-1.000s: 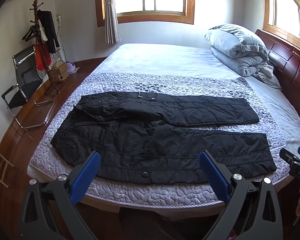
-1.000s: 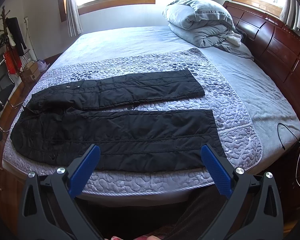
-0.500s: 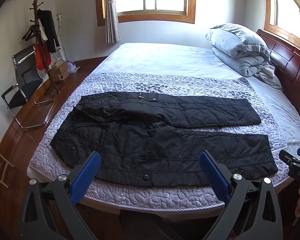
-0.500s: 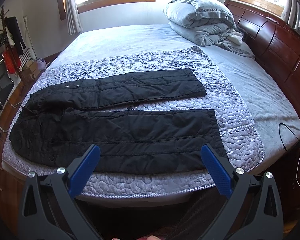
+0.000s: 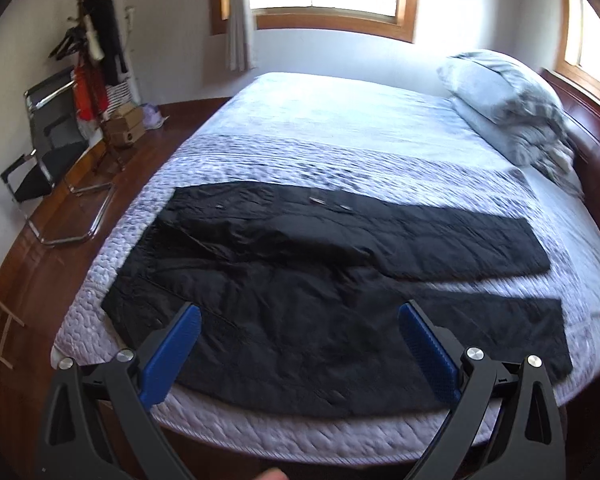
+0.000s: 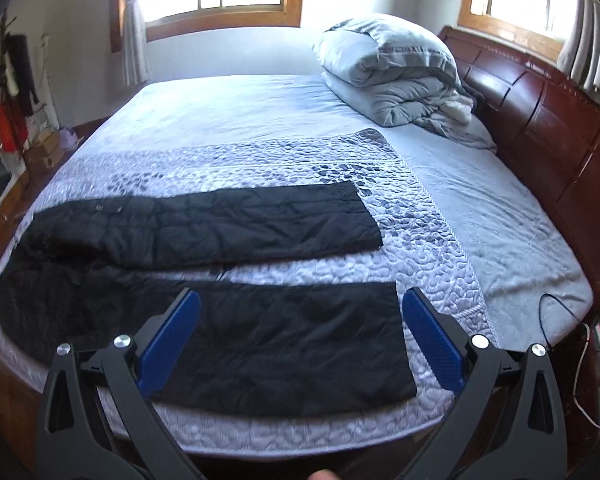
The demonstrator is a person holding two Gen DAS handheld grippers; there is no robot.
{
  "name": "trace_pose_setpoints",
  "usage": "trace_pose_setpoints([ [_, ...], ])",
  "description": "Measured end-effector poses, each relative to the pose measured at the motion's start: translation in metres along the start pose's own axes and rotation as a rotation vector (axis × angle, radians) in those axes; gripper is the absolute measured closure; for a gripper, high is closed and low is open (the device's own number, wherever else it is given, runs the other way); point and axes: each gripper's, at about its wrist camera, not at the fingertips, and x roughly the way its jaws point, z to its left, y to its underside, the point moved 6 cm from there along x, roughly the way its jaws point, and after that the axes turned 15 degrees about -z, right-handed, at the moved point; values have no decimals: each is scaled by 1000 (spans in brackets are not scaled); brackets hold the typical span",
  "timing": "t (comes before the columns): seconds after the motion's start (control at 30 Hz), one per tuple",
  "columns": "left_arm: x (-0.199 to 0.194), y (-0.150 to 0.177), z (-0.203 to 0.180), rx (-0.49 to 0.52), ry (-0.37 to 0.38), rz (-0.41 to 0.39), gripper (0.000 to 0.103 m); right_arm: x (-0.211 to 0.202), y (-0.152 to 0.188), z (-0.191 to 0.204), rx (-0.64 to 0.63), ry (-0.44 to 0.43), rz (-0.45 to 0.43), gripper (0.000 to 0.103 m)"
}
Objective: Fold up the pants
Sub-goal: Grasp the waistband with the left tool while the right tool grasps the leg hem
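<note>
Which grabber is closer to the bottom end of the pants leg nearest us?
Right. The right gripper hangs just above the near leg's cuff. The left gripper hangs over the waist end of the pants, far from that cuff.

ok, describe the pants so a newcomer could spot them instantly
Start at the bed with the wooden headboard. A patterned quilted runner crosses its near end, and the pants lie flat on it, legs apart and pointing toward the headboard side. They are the only black item on the pale bedding.
</note>
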Motion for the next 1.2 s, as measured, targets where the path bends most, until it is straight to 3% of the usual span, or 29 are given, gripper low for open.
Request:
trace_pose_setpoints([
  [0.13,84,-29,99,-194,-115,123,4,73,-25,-34,-5,45,46,2],
  [0.23,145,-44,162,-318,-197,193,4,130,-32,-51,46,28,114,2],
  [0.4,252,-46,217,-383,-232,364,4,209,-14,-58,85,-15,240,2],
  [0.57,324,-22,234,-487,-235,487,4,257,7,-52,63,-23,320,2],
  [0.77,379,-9,231,-435,-251,569,4,288,22,-42,20,-34,354,2],
  [0.93,392,4,210,-336,-229,641,4,312,26,-32,-18,-34,367,2],
  [1.03,390,7,204,-309,-229,633,6,323,24,-29,-22,-29,368,2],
  [1.2,381,7,198,-304,-214,644,24,344,16,-37,-30,15,390,2],
])
